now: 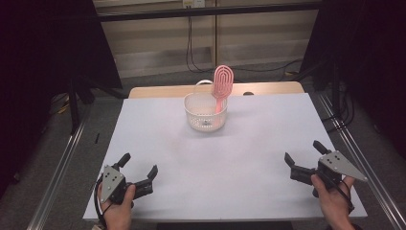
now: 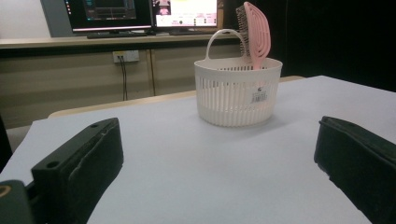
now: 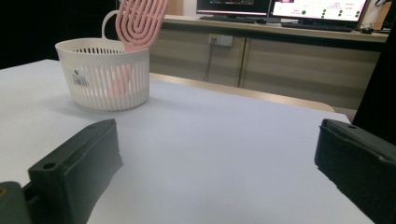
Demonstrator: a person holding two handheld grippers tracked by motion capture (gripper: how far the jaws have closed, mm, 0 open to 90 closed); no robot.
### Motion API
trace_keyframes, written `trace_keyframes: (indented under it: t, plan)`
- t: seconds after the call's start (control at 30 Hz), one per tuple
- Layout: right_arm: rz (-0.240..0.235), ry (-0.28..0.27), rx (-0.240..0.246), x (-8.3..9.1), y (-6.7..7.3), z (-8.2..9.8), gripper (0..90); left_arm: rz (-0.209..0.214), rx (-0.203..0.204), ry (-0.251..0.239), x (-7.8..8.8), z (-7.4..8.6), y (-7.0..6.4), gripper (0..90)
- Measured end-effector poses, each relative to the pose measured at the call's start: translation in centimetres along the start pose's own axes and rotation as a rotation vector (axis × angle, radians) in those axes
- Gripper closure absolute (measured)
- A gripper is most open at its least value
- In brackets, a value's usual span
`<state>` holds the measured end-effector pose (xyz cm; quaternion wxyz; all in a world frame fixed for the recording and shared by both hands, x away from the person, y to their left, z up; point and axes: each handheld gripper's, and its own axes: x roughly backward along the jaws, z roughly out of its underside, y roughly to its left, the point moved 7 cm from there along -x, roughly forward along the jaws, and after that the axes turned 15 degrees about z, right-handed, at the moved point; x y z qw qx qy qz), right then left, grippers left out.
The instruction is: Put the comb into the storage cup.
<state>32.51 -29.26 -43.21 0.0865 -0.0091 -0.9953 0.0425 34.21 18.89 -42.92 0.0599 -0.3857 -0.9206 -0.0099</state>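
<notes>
A white slatted basket [image 1: 205, 112] with a hoop handle stands at the far middle of the white table [image 1: 215, 158]. A pink hairbrush [image 1: 222, 84] stands upright in it, head sticking out above the rim. My left gripper [image 1: 140, 166] rests near the front left corner, open and empty. My right gripper [image 1: 303, 152] rests near the front right edge, open and empty. From the left gripper view the basket [image 2: 238, 91] and the brush [image 2: 255, 32] lie ahead and to the right. From the right gripper view the basket [image 3: 105, 74] and the brush [image 3: 140, 21] lie ahead on the left.
The table's wooden top [image 1: 163, 91] shows as a strip behind the white sheet. Metal rails [image 1: 60, 167] run along both sides of the table. A counter with monitors [image 2: 187, 14] stands beyond the far edge, and cables [image 1: 191, 48] hang from it.
</notes>
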Motion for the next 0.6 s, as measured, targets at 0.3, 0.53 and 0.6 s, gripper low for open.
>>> trace_keyframes:
  t: [0.3, 0.53, 0.6]
  plan:
    - [-0.004, 0.027, 0.038, 0.5, 0.6, 1.1, 0.0, -0.002, 0.007, 0.016, -0.1, 0.3, 0.1, 1.3]
    - [-0.018, -0.004, 0.004, 0.1, 0.8, 0.7, 0.1, 0.002, 0.011, 0.013, -0.1, 0.3, 0.3, 1.3]
    - [-0.018, 0.003, 0.002, 0.0, 0.8, 0.8, 0.0, 0.001, 0.018, 0.014, -0.1, 0.3, 0.3, 1.3]
